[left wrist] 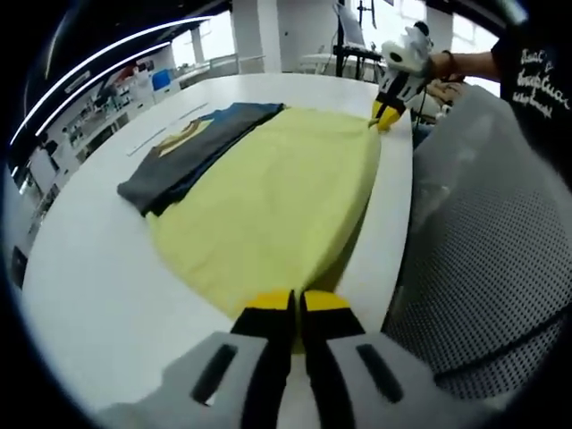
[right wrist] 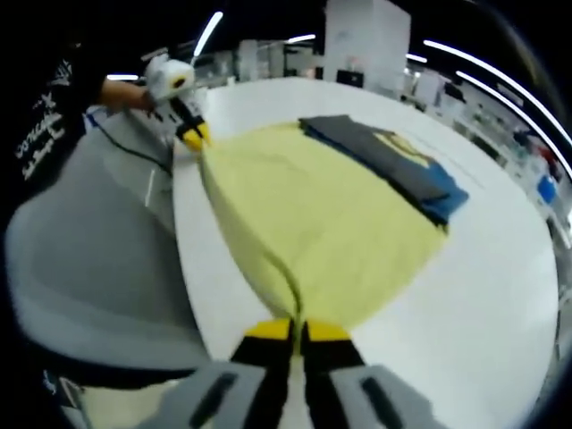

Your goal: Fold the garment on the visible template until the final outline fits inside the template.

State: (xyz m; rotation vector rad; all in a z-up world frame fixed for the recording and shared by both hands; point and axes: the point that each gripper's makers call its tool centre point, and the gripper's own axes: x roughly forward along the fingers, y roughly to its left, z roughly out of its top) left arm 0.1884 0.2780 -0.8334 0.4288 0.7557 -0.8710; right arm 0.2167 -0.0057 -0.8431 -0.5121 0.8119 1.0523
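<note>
Left gripper view has the left gripper (left wrist: 296,302) clamped on the near corner of the yellow garment (left wrist: 277,197), which spreads ahead over the white table (left wrist: 89,277). At the far corner the right gripper (left wrist: 386,114) pinches the cloth too. A folded grey-and-blue garment (left wrist: 192,147) lies left, touching.

Your matt yellow cloth garment (left wrist: 277,192), smooth white table (left wrist: 98,286) with slight sheen, grey mesh chair fabric (left wrist: 500,259) on your right
</note>
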